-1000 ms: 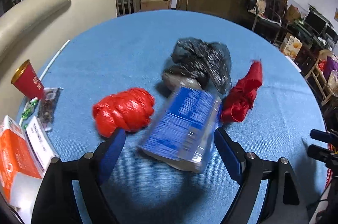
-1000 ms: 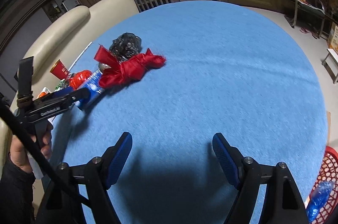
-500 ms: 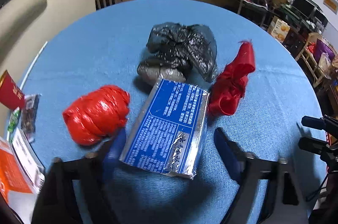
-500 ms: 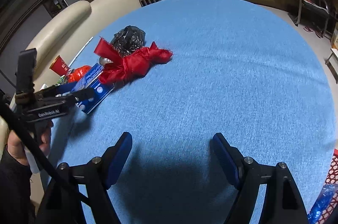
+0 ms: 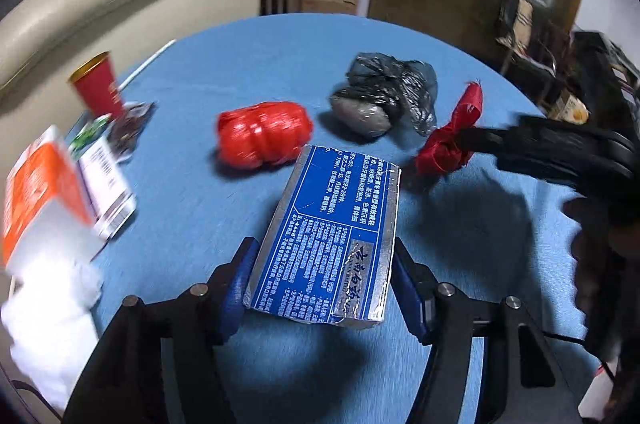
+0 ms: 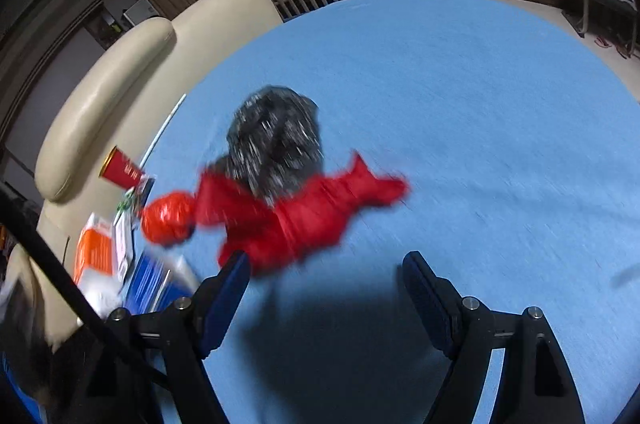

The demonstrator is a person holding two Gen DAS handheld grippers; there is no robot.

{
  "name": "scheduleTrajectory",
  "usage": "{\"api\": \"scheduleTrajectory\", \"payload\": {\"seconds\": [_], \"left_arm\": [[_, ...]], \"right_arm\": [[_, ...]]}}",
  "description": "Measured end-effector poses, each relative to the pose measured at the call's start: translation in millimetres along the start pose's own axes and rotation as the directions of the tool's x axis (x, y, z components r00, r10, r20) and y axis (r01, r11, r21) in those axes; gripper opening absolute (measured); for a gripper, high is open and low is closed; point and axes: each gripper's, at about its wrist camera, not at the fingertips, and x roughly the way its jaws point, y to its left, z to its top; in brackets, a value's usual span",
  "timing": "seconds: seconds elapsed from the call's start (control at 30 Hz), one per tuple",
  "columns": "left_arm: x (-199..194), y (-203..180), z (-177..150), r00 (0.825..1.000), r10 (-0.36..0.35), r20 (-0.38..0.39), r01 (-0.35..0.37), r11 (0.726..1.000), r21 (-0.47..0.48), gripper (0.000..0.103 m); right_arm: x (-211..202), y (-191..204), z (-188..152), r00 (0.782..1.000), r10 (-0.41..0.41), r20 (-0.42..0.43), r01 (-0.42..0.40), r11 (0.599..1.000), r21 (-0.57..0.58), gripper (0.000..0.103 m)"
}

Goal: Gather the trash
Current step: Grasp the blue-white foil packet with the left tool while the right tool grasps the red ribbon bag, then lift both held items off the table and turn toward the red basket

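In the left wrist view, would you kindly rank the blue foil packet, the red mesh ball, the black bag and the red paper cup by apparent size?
1. blue foil packet, though nearest the camera
2. red mesh ball and black bag, too alike to separate
3. red paper cup

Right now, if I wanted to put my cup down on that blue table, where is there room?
The far and right side of the blue table, beyond the black bag and red rag, is bare. The left edge is crowded: red cup, orange carton, red net ball, and the blue box between the left claw's fingers.
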Motion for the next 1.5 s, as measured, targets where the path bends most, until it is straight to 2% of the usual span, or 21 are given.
{"api": "scheduleTrajectory", "payload": {"seconds": [0.17,0.2,0.27,0.37,0.5,0.73,0.93,1.23,1.5], "left_arm": [[-6.0,7.1,-4.4,1.000,0.007,-0.005,-0.007,1.000,-0.026,0.066],[-8.1,7.0,-5.9,1.000,0.007,-0.004,-0.007,1.000,-0.027,0.066],[-11.7,5.1,-7.9,1.000,0.012,0.002,-0.012,1.000,-0.025,0.066],[-15.4,0.7,-9.1,1.000,0.012,0.010,-0.011,0.999,-0.031,0.066],[-21.4,-11.1,-15.7,1.000,0.015,0.018,-0.015,0.999,-0.031,0.066],[-35.6,-36.0,-33.5,0.997,0.079,0.008,-0.078,0.996,-0.051,0.066],[-56.0,-56.2,-52.4,0.995,0.104,0.006,-0.104,0.992,-0.076,0.066],[-83.8,-96.2,-69.2,0.993,0.115,0.032,-0.114,0.993,-0.037,0.066],[-93.8,-122.7,-75.4,0.993,0.109,0.045,-0.109,0.994,0.007,0.066]], "right_arm": [[32.9,29.5,9.7,0.997,-0.071,-0.022,0.069,0.995,-0.070,0.080],[38.6,31.5,10.2,0.996,-0.091,-0.026,0.089,0.993,-0.073,0.070],[39.2,34.6,9.9,0.994,-0.112,-0.007,0.111,0.989,-0.098,0.040],[29.3,36.6,4.1,0.996,-0.094,-0.008,0.093,0.988,-0.124,0.038],[-8.6,34.3,-13.0,0.996,-0.077,0.037,0.082,0.984,-0.159,0.038],[-67.4,10.2,-55.5,0.995,-0.059,0.076,0.070,0.988,-0.141,0.038],[-100.7,-11.9,-96.8,0.995,-0.053,0.084,0.062,0.991,-0.116,0.038],[-165.2,-35.3,-152.3,0.987,-0.040,0.155,0.054,0.995,-0.087,0.038],[-200.6,-55.2,-177.0,0.979,-0.052,0.199,0.065,0.996,-0.057,0.038]]}}
